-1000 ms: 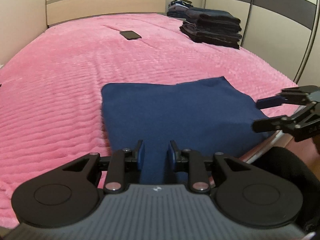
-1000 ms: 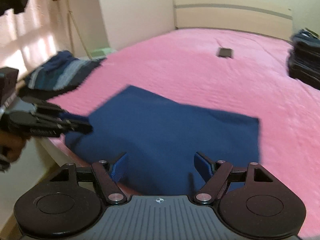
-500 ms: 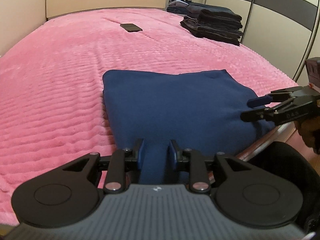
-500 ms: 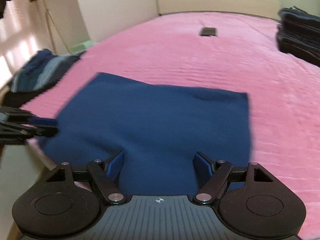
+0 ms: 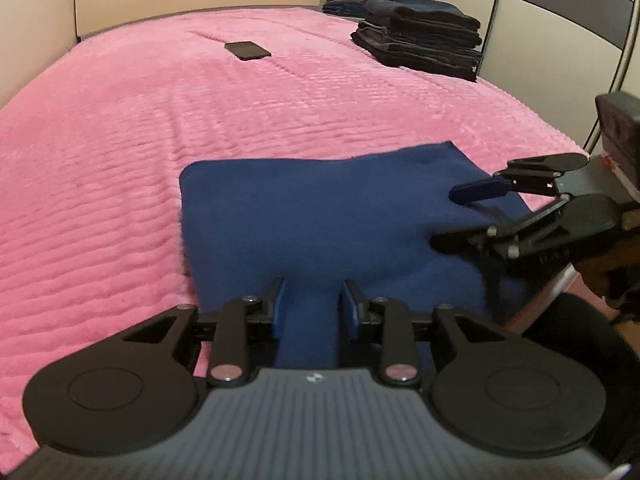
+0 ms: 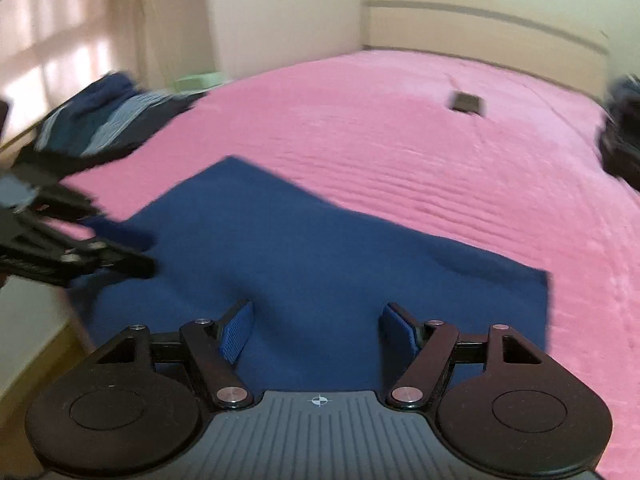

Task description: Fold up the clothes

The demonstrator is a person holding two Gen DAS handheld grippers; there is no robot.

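Note:
A folded navy garment [image 5: 320,220] [image 6: 320,260] lies on the pink blanket [image 5: 160,120] [image 6: 400,140] at the bed's near edge. My left gripper [image 5: 314,292] [image 6: 148,254] pinches a raised ridge of its near hem; the jaws are opening, and the cloth still fills the gap between the pads. My right gripper [image 6: 318,316] [image 5: 450,216] hovers over the garment's right side. Its jaws stand wide and are closing, with flat cloth below and nothing pinched.
A black phone [image 5: 247,50] [image 6: 466,103] lies far up the bed. Stacks of dark folded clothes [image 5: 424,46] [image 6: 622,140] sit at the far right by the wardrobe [image 5: 560,40]. A loose striped heap [image 6: 100,128] lies at the left edge.
The right gripper has come in from the bed's edge over the garment's right side. Both cameras have shifted across the bed. The left pads stand slightly wider on the cloth ridge.

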